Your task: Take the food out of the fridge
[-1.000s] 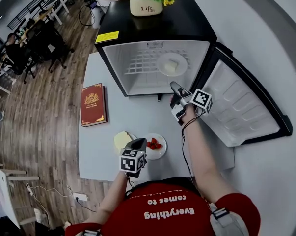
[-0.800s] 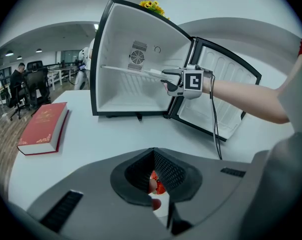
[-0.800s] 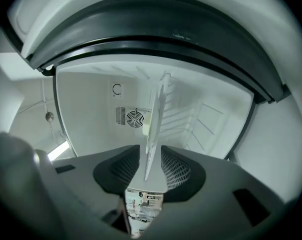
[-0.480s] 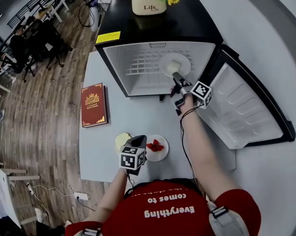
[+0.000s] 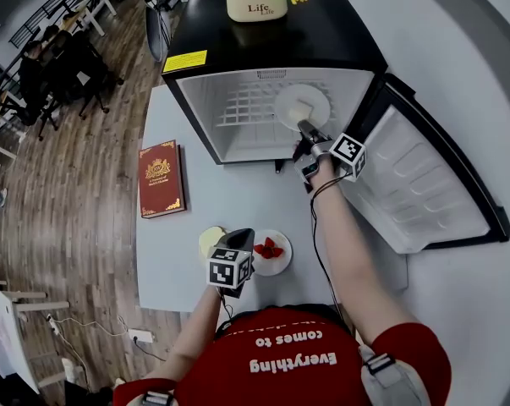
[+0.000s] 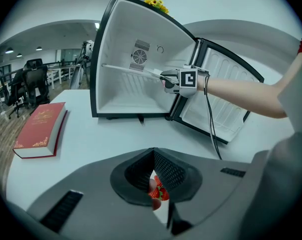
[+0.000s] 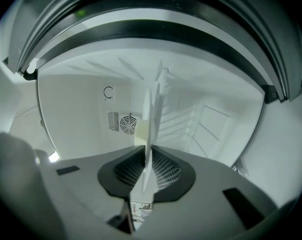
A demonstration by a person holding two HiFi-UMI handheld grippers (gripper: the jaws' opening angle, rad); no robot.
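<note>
table (image 5: 238,197): pale grey top filling the centre of the head view, from the fridge down to the person at the bottom edge.
fridge (image 5: 331,41): small and black, at upper centre on the table's far end. It is white inside, with a wire shelf (image 5: 246,108).
fridge door (image 5: 415,184): swung wide open toward the right of the frame, white liner showing.
book (image 5: 160,178): red with gilt print, flat at the table's left edge, well apart from the plates.
flower pot (image 5: 256,5): cream, with yellow flowers, at top centre on the fridge's roof.
fridge plate (image 5: 287,100): white, inside the fridge right of its middle, over the wire shelf. A pale block of food (image 5: 300,112) lies on it.
strawberry plate (image 5: 282,265): white, at lower centre on the table, carrying red strawberries (image 5: 269,249).
yellow food (image 5: 209,242): a pale round just left of the strawberry plate, partly hidden under the left gripper.
right gripper (image 5: 306,128): reaches into the fridge mouth. Its jaws have just been closing, and the right gripper view shows them pinching the fridge plate's near rim, seen edge-on between the pads.
left gripper (image 5: 237,238): held over the table between the yellow food and the strawberry plate. Its jaws are together with nothing in them, and strawberries show through the slit behind the tips.
</note>
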